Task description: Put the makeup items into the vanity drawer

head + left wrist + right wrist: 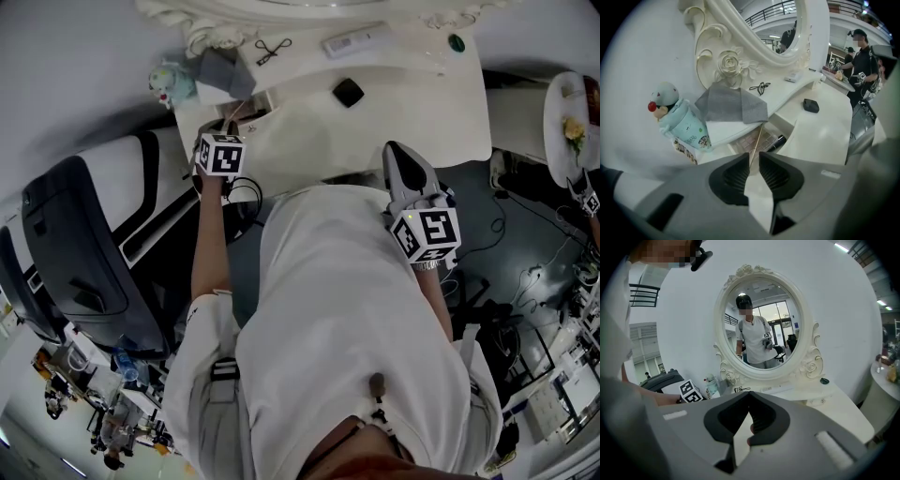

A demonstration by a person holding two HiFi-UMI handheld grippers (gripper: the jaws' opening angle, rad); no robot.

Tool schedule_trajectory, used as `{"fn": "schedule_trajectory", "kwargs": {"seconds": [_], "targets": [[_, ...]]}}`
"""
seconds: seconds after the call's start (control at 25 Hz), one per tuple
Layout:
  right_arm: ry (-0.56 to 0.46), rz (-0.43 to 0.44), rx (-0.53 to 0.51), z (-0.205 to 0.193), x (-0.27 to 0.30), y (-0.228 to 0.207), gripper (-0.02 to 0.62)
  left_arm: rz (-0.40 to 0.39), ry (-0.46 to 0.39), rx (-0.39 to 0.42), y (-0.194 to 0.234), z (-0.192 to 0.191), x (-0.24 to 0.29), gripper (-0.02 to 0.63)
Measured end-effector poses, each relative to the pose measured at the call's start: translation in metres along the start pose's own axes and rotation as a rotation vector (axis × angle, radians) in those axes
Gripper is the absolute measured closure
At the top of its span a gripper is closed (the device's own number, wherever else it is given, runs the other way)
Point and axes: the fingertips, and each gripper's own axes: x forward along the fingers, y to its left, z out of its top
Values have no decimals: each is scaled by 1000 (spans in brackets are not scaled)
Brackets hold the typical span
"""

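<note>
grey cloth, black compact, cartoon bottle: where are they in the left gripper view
grey cloth (733, 105), left gripper view, middle of its top fold
black compact (811, 105), left gripper view, centre of its lid
cartoon bottle (684, 125), left gripper view, pale blue body

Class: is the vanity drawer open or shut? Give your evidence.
Open. The drawer is pulled out below the grey cloth, with a palette and a dark tube visible inside.

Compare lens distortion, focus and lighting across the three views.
Head view: heavy fisheye bends the vanity top, and the light is even and soft. Left gripper view: black vignette in the corners; the left gripper looms near and slightly soft, while the cartoon figure beyond is sharper. Right gripper view: the mirror reads clearly, and bright ceiling lights flare at upper right.
</note>
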Motion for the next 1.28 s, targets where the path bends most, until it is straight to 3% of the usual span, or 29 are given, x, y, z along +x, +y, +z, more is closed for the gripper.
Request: {"fn": "schedule_trajectory", "kwargs": {"seconds": [0.12,0.36,0.64,0.84,1.28], "targets": [[-10,11,-1,0,-4,-2,588,31,-34,-36,-2,2,-11,598],[-21,58,-9,-1,-12,-6,588,42,-105,-165,-19,8,-39,598],[-32,118,-13,-1,-30,-20,588,71,-181,-196,-54,12,-73,598],[-34,172,-2,0,-42,-34,588,26,-290,-265,-100,32,-97,600],[-30,305,-34,3,-65,-67,588,-28,-503,-236,-210,91,-151,600]]}}
